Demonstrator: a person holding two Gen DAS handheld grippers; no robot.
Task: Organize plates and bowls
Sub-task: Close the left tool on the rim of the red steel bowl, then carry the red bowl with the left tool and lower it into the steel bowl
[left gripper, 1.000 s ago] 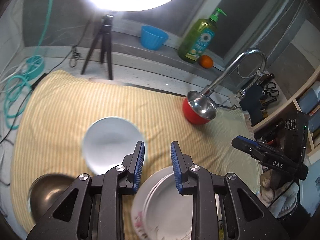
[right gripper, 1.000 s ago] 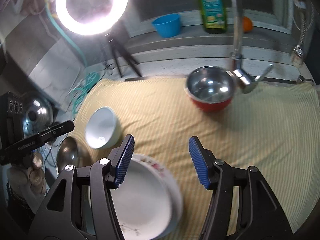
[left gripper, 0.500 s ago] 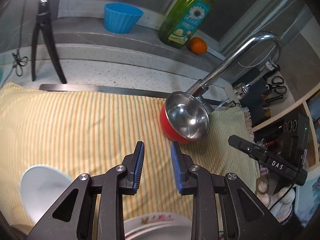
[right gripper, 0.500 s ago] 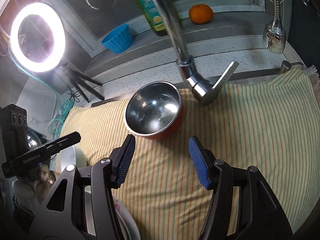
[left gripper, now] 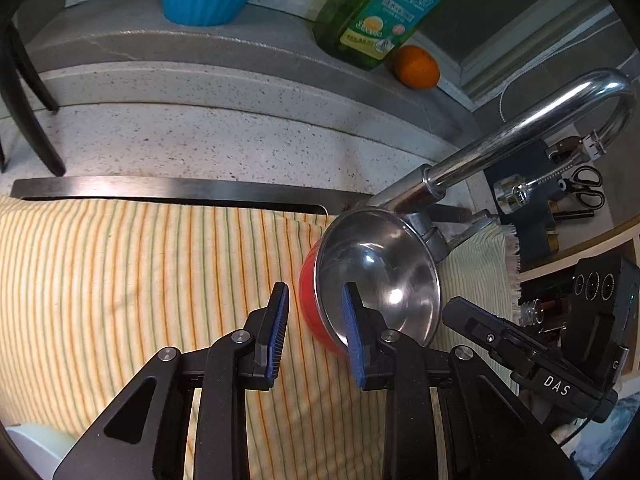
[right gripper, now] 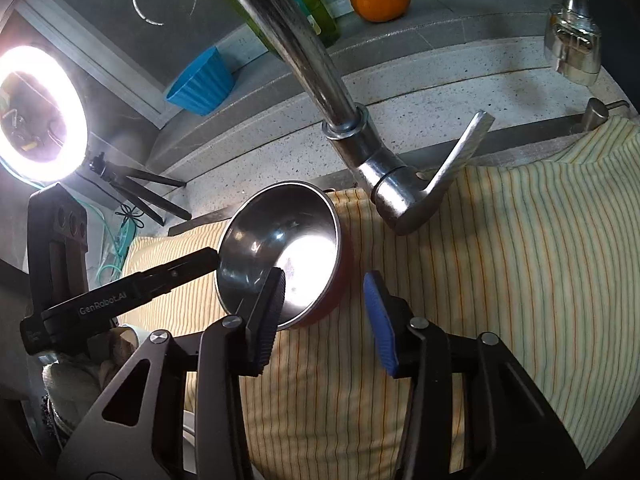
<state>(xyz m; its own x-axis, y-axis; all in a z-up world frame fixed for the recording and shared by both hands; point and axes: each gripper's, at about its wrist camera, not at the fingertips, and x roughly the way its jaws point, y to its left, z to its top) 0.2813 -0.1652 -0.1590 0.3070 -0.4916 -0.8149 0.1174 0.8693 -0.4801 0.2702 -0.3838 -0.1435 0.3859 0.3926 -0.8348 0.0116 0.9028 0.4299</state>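
1. Two grippers flank the red steel-lined bowl (left gripper: 376, 276) on the striped cloth (left gripper: 120, 280), near the tap (right gripper: 320, 80)
2. Left gripper (left gripper: 316, 336): fingers apart, empty
3. Right gripper (right gripper: 326, 320): fingers wide apart, empty

A round bowl with a red outer wall and a shiny stainless-steel inside (left gripper: 376, 280) (right gripper: 280, 252) sits on the yellow striped cloth, close under the base of the chrome tap. It appears tilted, its mouth leaning toward the cameras rather than facing straight up, though the fisheye bend makes the angle hard to judge. The steel inside is bare and mirrors a bright patch of light. At the bottom left corner of the left wrist view, the pale rim of a white bowl (left gripper: 36, 446) just shows, well apart from the red one. A sliver of white crockery (right gripper: 190, 440), probably a plate edge, peeks out low in the right wrist view.
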